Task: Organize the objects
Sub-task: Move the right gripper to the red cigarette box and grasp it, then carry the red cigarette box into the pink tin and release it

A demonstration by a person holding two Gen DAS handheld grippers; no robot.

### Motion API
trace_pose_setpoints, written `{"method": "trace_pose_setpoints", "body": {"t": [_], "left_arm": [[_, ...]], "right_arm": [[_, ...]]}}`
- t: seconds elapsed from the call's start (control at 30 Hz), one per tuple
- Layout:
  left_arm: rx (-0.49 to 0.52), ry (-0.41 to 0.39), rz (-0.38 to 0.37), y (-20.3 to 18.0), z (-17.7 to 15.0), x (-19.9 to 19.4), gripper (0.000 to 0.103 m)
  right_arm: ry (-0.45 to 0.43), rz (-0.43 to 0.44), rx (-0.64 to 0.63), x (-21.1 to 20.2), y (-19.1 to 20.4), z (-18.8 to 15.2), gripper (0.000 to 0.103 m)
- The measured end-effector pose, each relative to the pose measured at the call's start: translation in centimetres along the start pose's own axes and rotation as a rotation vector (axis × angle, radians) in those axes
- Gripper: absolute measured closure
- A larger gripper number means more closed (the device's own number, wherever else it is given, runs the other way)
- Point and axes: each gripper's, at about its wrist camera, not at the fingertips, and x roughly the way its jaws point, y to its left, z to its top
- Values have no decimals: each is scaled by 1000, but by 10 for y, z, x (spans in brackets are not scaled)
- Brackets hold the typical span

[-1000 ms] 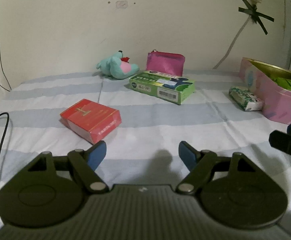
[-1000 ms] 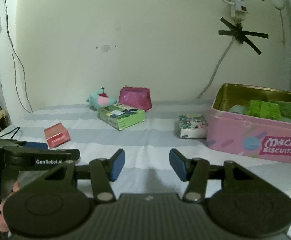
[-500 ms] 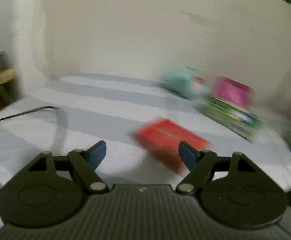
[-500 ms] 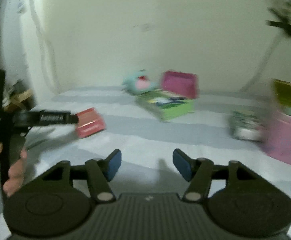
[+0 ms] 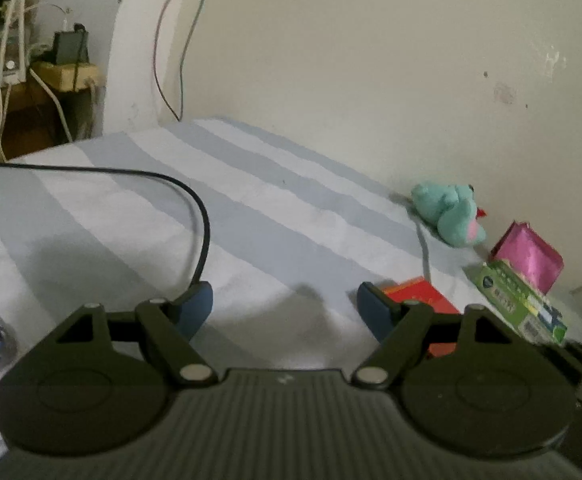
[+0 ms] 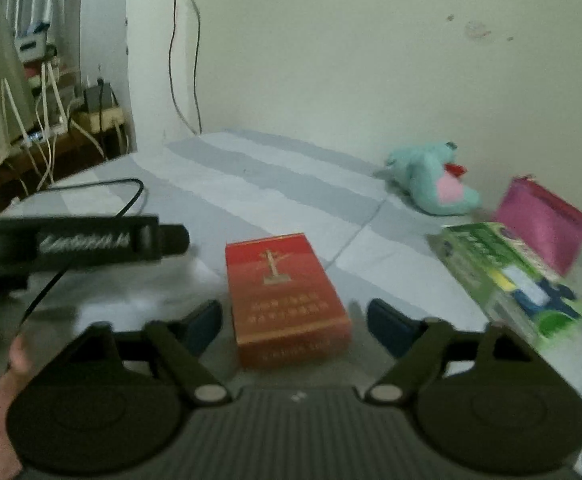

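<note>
Red cardboard filled the gap ahead of the right gripper: the red box lay flat on the striped sheet, its near end between the spread, empty fingers, probably lined up that way for a grasp across its narrow width. The left gripper hung released too, holding nothing, off to the box's left, seemingly kept clear. The green box, pink pouch and teal plush toy lay beyond, near the wall.

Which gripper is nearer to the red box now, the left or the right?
Right. The right gripper is open with the red box between its fingers; the left gripper points past it, box at its right finger.
</note>
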Motion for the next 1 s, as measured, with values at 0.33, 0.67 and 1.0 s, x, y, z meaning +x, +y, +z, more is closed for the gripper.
{"method": "trace_pose_setpoints", "body": {"t": [0.33, 0.67, 1.0], "left_arm": [[87, -35, -23, -14, -9, -9, 22], [283, -36, -135, -70, -31, -38, 22], [355, 463, -667, -180, -92, -89, 24]], "right_arm": [[3, -60, 75, -84, -28, -68, 44], [-71, -340, 468, -218, -85, -182, 44], [-149, -326, 523, -237, -83, -202, 44]]}}
